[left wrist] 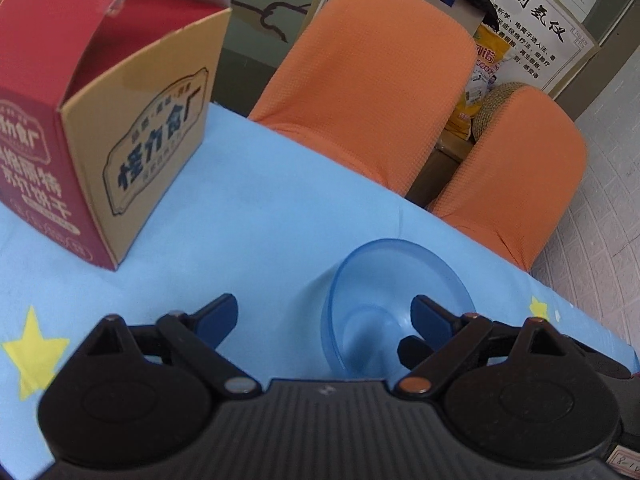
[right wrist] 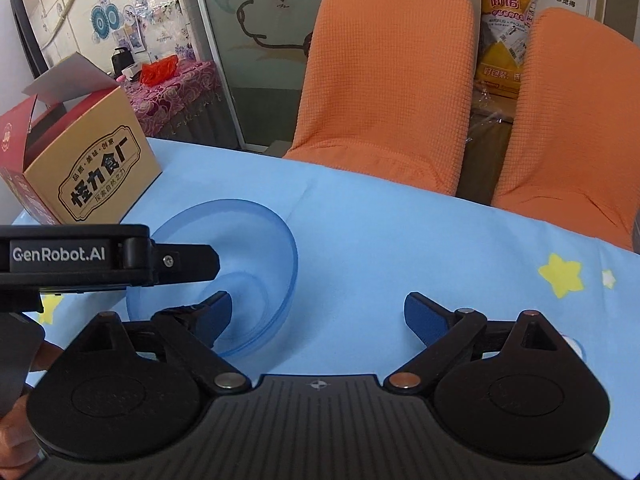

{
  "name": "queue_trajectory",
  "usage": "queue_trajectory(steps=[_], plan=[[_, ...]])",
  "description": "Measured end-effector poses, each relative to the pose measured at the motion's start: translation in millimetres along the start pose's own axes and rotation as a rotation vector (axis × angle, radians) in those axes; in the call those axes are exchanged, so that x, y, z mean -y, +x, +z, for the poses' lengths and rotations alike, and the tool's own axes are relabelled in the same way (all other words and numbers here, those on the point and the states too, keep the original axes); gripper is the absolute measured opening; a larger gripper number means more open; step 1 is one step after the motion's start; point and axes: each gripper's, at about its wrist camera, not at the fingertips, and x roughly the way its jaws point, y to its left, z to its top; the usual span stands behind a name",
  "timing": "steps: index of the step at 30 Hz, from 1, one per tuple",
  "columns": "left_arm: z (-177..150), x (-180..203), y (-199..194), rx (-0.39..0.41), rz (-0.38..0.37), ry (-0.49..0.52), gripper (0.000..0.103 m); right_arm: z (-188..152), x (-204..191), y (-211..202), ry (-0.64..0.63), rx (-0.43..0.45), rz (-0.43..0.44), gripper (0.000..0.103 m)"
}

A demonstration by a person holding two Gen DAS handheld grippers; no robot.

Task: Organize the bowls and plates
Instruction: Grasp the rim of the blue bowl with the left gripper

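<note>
Left gripper (left wrist: 322, 318) spread wide, holding nothing, its right finger over the rim of the blue bowl (left wrist: 384, 292). Right gripper (right wrist: 318, 314) also wide and empty, bowl on the blue starred tablecloth (right wrist: 400, 240) near the cardboard box (right wrist: 92, 176).

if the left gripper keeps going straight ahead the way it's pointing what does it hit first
Most likely the blue bowl: the open left gripper has its right finger already at the rim. Past the bowl lie bare tablecloth and the orange chair. Depth is uncertain.
</note>
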Motion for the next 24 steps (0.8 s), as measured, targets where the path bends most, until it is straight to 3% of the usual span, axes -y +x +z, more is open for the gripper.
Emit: queue_trajectory(steps=[4, 7, 9, 10, 11, 17, 24], plan=[[-1, 0, 0, 0.009, -0.002, 0.051, 0.081, 1, -8, 6, -0.024, 0.011, 0.023, 0.103], [-3, 1, 0, 0.007, -0.033, 0.083, 0.053, 1, -18, 7, -0.069, 0.031, 0.001, 0.103], [-4, 3, 1, -0.010, -0.065, 0.082, 0.043, 0, -23, 4, -0.069, 0.028, 0.021, 0.068], [-6, 6, 0, -0.017, -0.069, 0.087, 0.038, 0, -25, 2, -0.062, 0.018, 0.023, 0.061], [-8, 9, -3, -0.025, -0.071, 0.093, 0.036, -1, -29, -1, -0.075, 0.009, 0.019, 0.054], [-25, 20, -39, -0.027, -0.128, 0.109, 0.036, -13, -33, -40, -0.065, 0.022, -0.003, 0.054], [-68, 50, -100, -0.013, -0.197, 0.136, 0.036, -45, -40, -111, -0.058, 0.053, -0.060, 0.055]])
